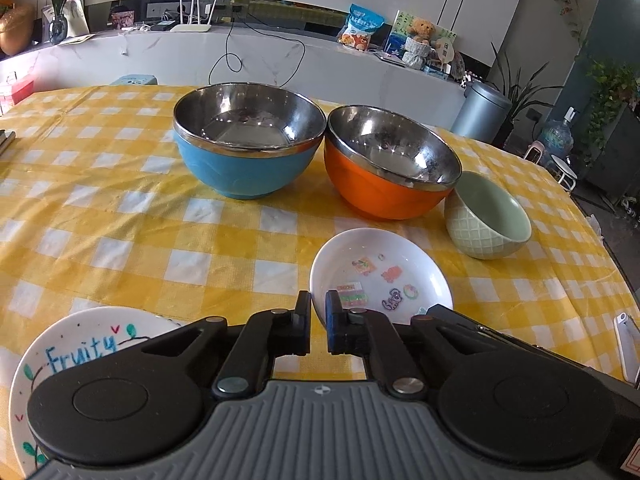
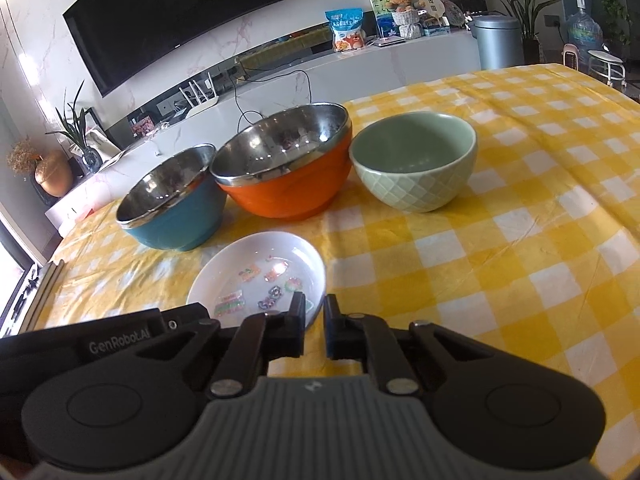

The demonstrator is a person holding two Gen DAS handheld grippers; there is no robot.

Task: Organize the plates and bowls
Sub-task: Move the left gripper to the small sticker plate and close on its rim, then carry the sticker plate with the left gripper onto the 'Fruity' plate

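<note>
Both the left gripper (image 1: 318,310) and right gripper (image 2: 313,312) are closed on nothing, just short of the white sticker dish (image 1: 380,276), so reopening comes first, minding the orange bowl (image 1: 390,164), blue bowl (image 1: 248,140), green bowl (image 1: 488,216) and Fruity plate (image 1: 80,344); bare tablecloth (image 2: 520,240) lies rightward.

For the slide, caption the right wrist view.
Shut right gripper at white sticker dish; blue, orange, green bowls behind.

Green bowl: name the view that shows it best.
The right wrist view: the green bowl shows whole, with its inside and lattice wall clear. The left wrist view has it smaller, at the right, its rim partly behind the orange bowl.
</note>
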